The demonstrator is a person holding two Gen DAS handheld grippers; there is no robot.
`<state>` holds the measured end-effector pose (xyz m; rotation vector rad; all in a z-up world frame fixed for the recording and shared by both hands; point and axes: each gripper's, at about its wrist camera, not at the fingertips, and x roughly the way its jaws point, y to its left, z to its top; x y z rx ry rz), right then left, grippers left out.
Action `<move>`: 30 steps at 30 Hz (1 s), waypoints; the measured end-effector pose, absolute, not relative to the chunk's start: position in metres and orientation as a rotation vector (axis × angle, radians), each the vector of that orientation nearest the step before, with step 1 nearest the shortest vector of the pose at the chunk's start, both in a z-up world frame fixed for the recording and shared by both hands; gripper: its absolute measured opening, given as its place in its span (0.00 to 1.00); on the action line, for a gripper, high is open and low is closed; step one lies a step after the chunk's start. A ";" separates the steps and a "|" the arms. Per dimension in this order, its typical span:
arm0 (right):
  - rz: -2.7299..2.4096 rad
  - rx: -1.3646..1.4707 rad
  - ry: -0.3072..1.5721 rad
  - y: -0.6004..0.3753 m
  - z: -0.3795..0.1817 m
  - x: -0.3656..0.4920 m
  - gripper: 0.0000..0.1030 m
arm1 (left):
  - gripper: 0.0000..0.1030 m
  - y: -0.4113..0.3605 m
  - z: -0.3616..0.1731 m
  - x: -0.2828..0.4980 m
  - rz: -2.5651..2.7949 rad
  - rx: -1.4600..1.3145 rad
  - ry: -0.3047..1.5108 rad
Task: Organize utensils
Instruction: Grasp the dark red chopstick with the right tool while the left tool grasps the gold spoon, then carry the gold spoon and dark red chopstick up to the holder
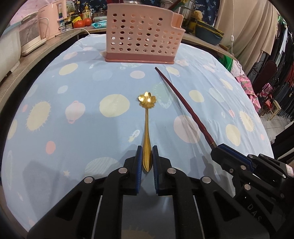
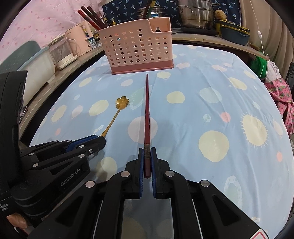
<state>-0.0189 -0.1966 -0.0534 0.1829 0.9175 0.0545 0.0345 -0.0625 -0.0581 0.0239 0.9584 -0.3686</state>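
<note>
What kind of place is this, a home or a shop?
Probably a home kitchen or dining corner, though clothes hang at the right edge. The counter behind the table holds steel pots, a pink kettle and sauce bottles, and a pink utensil holder stands on the cloth-covered table.

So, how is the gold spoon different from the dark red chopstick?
The gold spoon is shorter and ends in a flower-shaped bowl; the dark red chopstick is longer, straight, and tapers to a point. The spoon sits in the left claw, the chopstick in the right claw. Both point toward the pink holder.
</note>
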 end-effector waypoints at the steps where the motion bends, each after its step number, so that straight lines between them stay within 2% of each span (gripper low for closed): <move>1: 0.055 0.183 0.913 -0.197 -0.051 -0.020 0.07 | 0.10 -0.059 -0.054 0.034 -0.364 0.021 0.948; 10: 0.081 0.228 0.850 -0.201 -0.017 -0.019 0.07 | 0.08 -0.036 -0.004 0.040 -0.324 -0.032 0.840; 14: 0.097 0.252 0.806 -0.205 0.004 -0.016 0.07 | 0.01 -0.028 0.012 0.050 -0.306 -0.051 0.813; 30: 0.119 0.261 0.567 -0.229 0.102 0.023 0.07 | 0.01 -0.032 0.095 0.086 -0.312 0.036 0.659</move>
